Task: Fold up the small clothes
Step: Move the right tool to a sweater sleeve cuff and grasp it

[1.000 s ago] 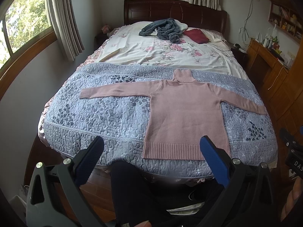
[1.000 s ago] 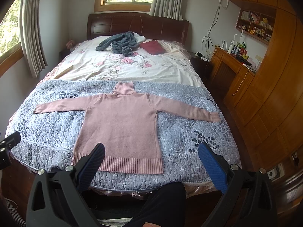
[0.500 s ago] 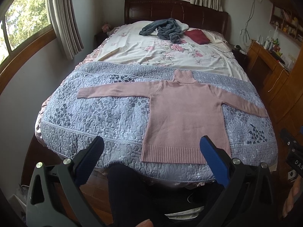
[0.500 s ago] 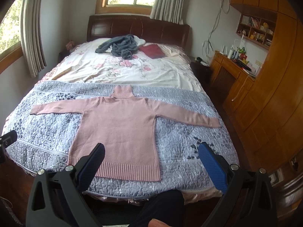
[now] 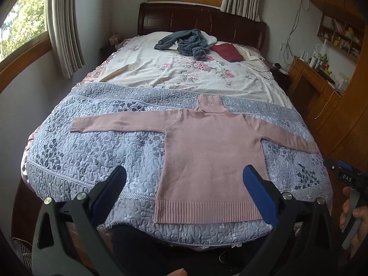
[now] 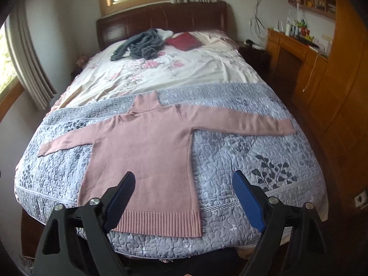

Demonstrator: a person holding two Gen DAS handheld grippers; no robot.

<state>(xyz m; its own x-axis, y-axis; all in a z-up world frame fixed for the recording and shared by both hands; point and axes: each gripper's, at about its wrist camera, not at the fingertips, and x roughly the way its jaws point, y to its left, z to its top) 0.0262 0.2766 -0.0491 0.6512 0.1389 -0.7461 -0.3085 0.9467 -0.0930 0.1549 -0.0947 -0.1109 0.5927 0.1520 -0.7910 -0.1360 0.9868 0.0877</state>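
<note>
The pink sweater [image 5: 214,158] is laid flat, sleeves spread, on the bed's grey quilt [image 5: 96,151]. Left claw [image 5: 184,184] and right claw [image 6: 184,188] are held wide open, empty, apparently above the hem. Quilt could be pinched along with the knit.

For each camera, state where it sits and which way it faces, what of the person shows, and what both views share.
Left wrist: rides the open left gripper at the foot of the bed, facing the headboard; shows its blue fingers, the person's dark-clad leg, and a hand on the other gripper.
Right wrist: rides the open right gripper, further right, tilted, facing the same way; its fingers show.
Shared: the pink sweater spread flat on the grey quilt, grey garment, red item.
</note>
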